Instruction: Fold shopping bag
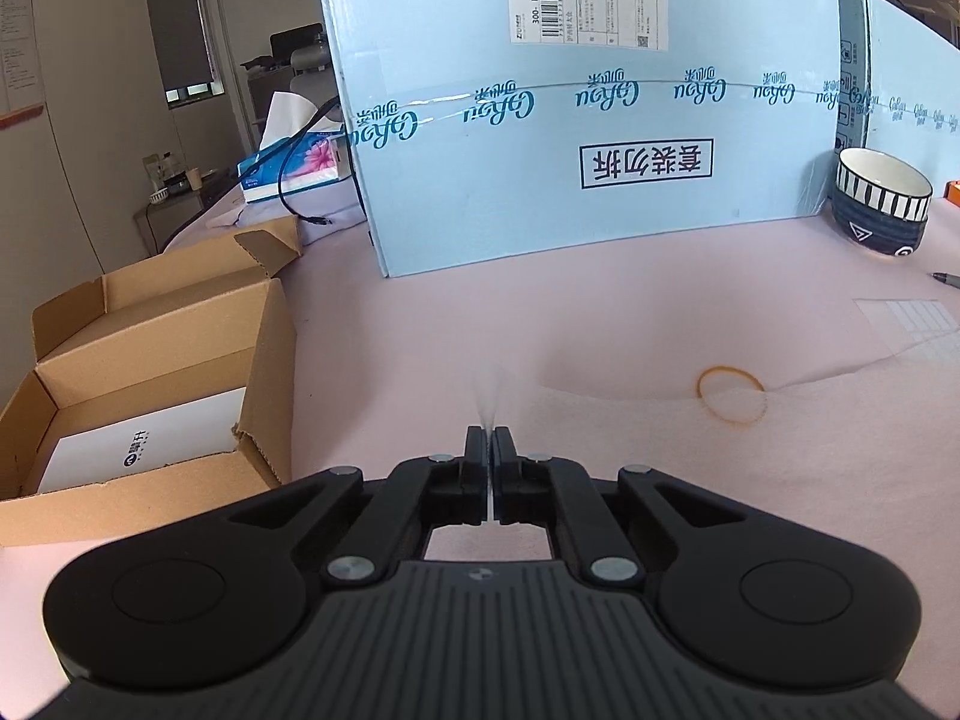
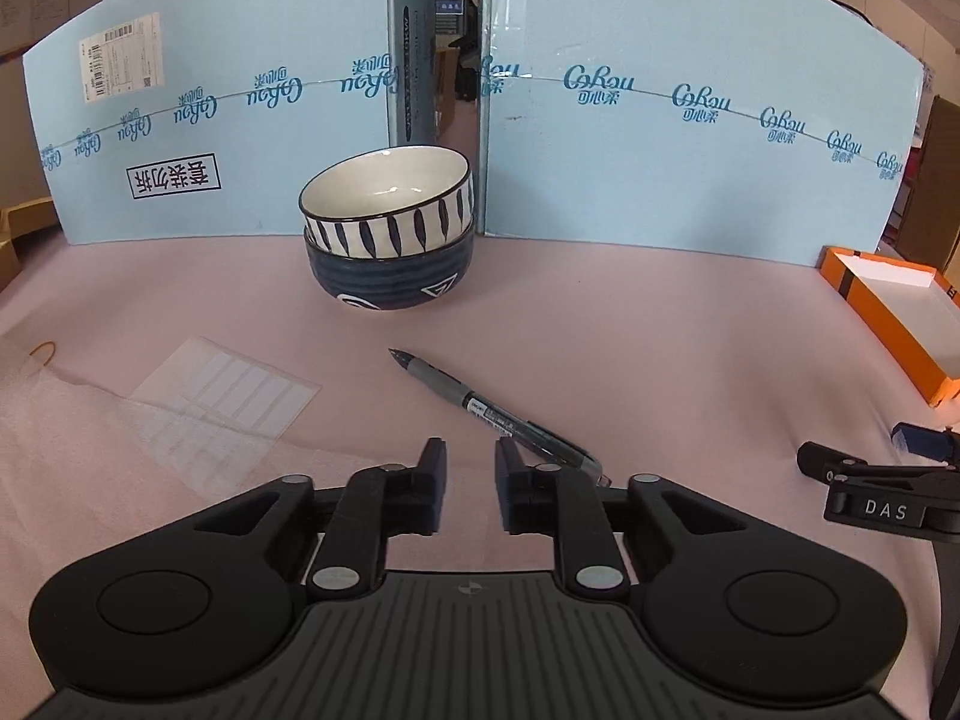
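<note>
- Left gripper [image 1: 492, 435]: jaws pressed together on a thin, whitish pleat of the shopping bag [image 1: 780, 468], which pokes out past the tips toward 12 o'clock.
- Right gripper [image 2: 470, 456]: jaws standing apart with only bare pink counter [image 2: 660, 330] between them, gripping nothing.
- Shopping bag: flat on the counter, spreading from the left gripper toward 2 and 3 o'clock; from the right gripper, off at 9 to 10 o'clock and near.
- Key relation, as a judgement: one edge pinched on the left already, free film nearer the right gripper's left side, so likely a sideways reach toward 9 o'clock for a second hold.
- Long axis of the bag: hard to tell, outline faint against the pink; seemingly running across, between the two grippers.
- Material: very thin, translucent, slightly frosted film, limp and faintly wrinkled, with a pale printed grid patch [image 2: 228, 390]; likely slippery and prone to slide or cling.
- Orange rubber band [image 1: 731, 402]: a thin ring at the bag's far edge; above or below the film, unclear.
- Pen [image 2: 498, 414]: slim, dark, hard, lying diagonally just beside the right gripper's right finger, tip toward 11 o'clock.
- Two stacked bowls [image 2: 387, 228]: glazed ceramic, round, at 12 o'clock, well apart from the bag.
</note>
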Tool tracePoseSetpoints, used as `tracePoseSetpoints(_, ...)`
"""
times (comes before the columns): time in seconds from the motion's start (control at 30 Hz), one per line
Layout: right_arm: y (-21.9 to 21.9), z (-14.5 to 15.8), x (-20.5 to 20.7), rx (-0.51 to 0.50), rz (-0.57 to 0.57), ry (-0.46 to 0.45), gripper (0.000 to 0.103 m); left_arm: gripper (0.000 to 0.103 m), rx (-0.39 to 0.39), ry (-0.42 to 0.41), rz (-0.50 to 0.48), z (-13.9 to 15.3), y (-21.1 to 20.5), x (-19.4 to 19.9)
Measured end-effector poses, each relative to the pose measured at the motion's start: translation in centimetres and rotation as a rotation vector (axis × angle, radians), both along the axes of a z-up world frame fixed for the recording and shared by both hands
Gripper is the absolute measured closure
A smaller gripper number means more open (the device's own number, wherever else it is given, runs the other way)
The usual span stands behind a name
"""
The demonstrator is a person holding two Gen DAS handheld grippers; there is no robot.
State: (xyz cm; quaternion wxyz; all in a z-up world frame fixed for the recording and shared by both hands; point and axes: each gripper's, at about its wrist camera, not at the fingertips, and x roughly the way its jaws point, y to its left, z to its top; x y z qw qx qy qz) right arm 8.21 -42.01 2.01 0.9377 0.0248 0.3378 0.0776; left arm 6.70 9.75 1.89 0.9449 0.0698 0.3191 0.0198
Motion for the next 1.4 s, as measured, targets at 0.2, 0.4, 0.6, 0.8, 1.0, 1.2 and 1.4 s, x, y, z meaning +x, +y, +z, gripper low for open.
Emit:
tracePoseSetpoints(0.2,-0.8,-1.8,0.8,0.131,0.082,0.123,0.037,0.1,-0.026,-0.005,0.016,0.0,0.9,0.0)
tracePoseSetpoints(0.4,2.6,-2.2,0.3,-0.061,0.104,0.099,0.046,0.099,-0.015,-0.022,0.01,0.2,0.5,-0.3)
tracePoseSetpoints(0.6,3.8,-1.8,-0.9,-0.098,0.085,0.047,0.103,0.099,-0.018,-0.031,0.004,0.2,0.3,-0.6)
tracePoseSetpoints(0.8,4.5,-0.7,-1.4,-0.134,0.092,-0.007,0.103,0.098,-0.033,-0.065,-0.005,1.1,0.0,-1.2)
tracePoseSetpoints(1.0,4.4,1.7,-0.4,-0.174,0.105,-0.078,0.103,0.096,-0.041,-0.099,-0.003,2.1,-0.3,-1.5)
tracePoseSetpoints(1.2,4.2,2.9,1.8,-0.206,0.094,-0.1,0.103,0.091,-0.039,-0.098,0.009,2.4,-0.4,-0.6)
tracePoseSetpoints(1.4,3.9,0.8,4.2,-0.241,0.075,-0.056,0.103,0.091,-0.033,-0.049,0.024,0.4,-0.5,1.2)
